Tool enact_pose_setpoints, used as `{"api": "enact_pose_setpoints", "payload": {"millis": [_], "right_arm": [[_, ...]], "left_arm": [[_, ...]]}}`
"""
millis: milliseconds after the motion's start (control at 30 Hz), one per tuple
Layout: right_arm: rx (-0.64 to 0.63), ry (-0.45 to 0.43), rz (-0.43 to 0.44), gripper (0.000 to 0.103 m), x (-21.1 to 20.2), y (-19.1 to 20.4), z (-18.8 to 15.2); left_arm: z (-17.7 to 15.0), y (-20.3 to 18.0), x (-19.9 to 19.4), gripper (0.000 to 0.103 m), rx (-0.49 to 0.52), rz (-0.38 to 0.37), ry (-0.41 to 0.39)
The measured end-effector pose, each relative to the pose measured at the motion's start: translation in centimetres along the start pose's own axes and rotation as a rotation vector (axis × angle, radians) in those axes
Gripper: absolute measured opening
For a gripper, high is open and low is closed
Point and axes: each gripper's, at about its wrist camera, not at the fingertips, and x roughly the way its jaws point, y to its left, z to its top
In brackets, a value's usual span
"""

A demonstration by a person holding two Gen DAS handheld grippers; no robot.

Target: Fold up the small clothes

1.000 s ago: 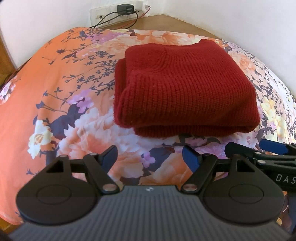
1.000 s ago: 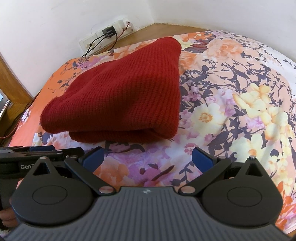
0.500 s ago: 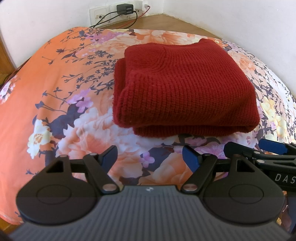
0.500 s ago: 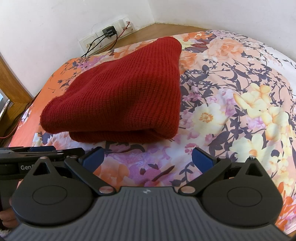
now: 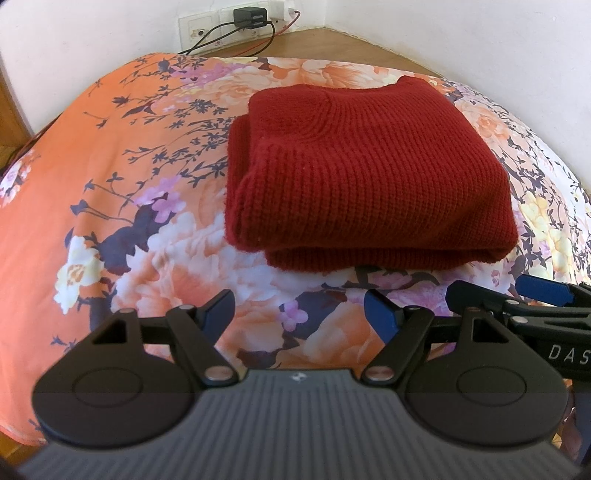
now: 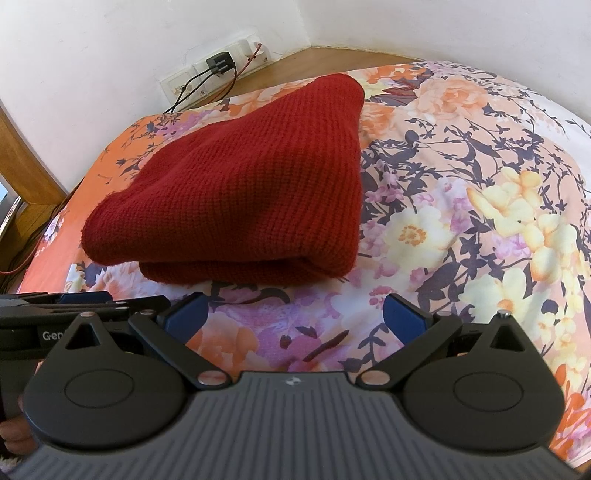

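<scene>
left wrist: left gripper (image 5: 299,308) spread wide, empty, just short of folded red sweater (image 5: 365,177) on floral bedspread (image 5: 110,184); sweater's underside hidden.
right wrist: right gripper (image 6: 295,314) wide, empty, near sweater (image 6: 240,206); left gripper partly cut off.

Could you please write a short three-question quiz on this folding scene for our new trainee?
1. True or false: the red sweater lies folded on the floral bedsheet.
2. What does the left gripper hold? A) the sweater B) nothing C) a cable
3. Fill in: the charger is plugged into the wall ____.

Key: 1 true. 2 B; its jaws stand open, short of the sweater, as do those of the right gripper. 3 socket.
</scene>
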Motion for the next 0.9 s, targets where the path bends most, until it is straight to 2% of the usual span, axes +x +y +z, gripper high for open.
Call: {"api": "enact_pose_setpoints", "payload": {"millis": [900], "right_arm": [[-0.004,-0.002,0.005,0.103,0.04,-0.31,0.31]], "left_arm": [[-0.03,-0.32,-0.01,0.078,0.005,0.003,-0.007]]}}
